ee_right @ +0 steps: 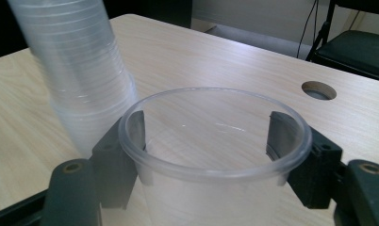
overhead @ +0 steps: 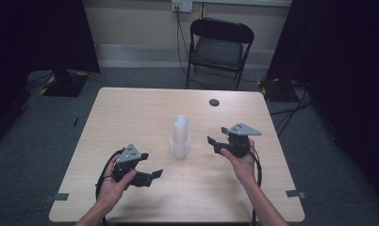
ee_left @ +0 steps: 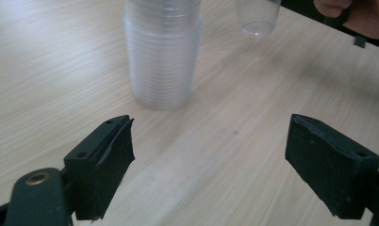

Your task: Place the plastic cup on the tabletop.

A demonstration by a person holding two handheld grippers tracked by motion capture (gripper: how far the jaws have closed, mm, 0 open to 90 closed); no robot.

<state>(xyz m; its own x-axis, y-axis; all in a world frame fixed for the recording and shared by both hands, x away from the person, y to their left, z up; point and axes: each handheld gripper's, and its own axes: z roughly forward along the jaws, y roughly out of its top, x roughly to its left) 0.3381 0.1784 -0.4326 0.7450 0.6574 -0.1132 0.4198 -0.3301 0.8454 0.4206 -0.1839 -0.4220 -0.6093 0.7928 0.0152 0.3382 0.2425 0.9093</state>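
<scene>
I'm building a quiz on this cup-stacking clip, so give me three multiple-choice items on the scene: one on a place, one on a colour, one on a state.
1. Where does the stack of clear cups stand?
A. near the middle of the table
B. on the chair
C. on the floor

2. What colour is the folding chair behind the table?
A. white
B. black
C. red

3. What state is the right gripper in?
A. open and empty
B. lying on the table
C. shut on a single clear cup

Answers: 1 A, the high view shows the stack between the two grippers; 2 B, seat and frame are black; 3 C, the right gripper view shows both jaws against the cup's sides.
</scene>
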